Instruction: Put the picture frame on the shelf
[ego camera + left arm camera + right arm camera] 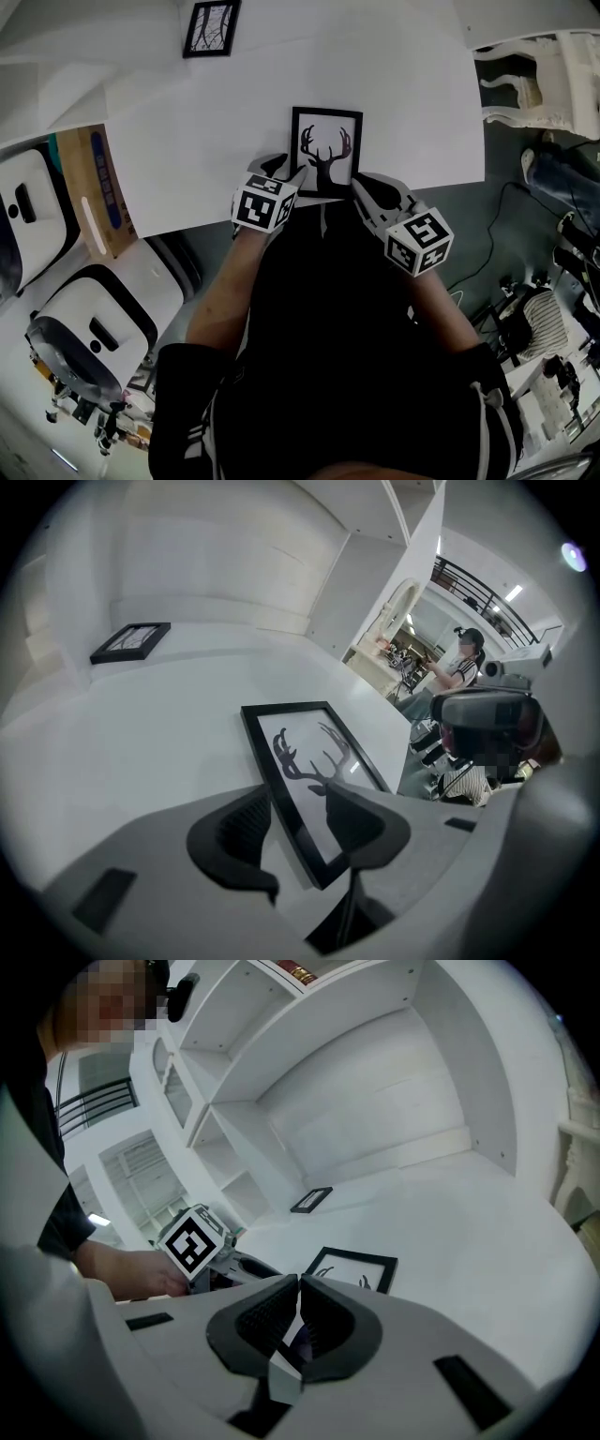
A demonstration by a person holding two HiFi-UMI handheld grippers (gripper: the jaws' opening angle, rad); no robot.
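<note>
A black picture frame (pixel 326 150) with a deer-antler print lies flat on the white surface (pixel 206 141), close to its near edge. My left gripper (pixel 286 178) is at the frame's near left corner. In the left gripper view the jaws stand open (pixel 298 803), with the corner of the picture frame (pixel 309 752) between them and the pads not pressing on it. My right gripper (pixel 366 192) hovers by the frame's near right corner, shut (pixel 298 1288) with nothing held. The frame (pixel 354 1267) shows just beyond it.
A second black frame (pixel 212 28) lies flat at the far left of the surface. White shelf compartments (pixel 281 1082) rise behind. A white chair (pixel 534 84) stands at the right, and a cardboard box (pixel 94 192) and white machines (pixel 84 328) at the left. A person (pixel 464 663) stands far off.
</note>
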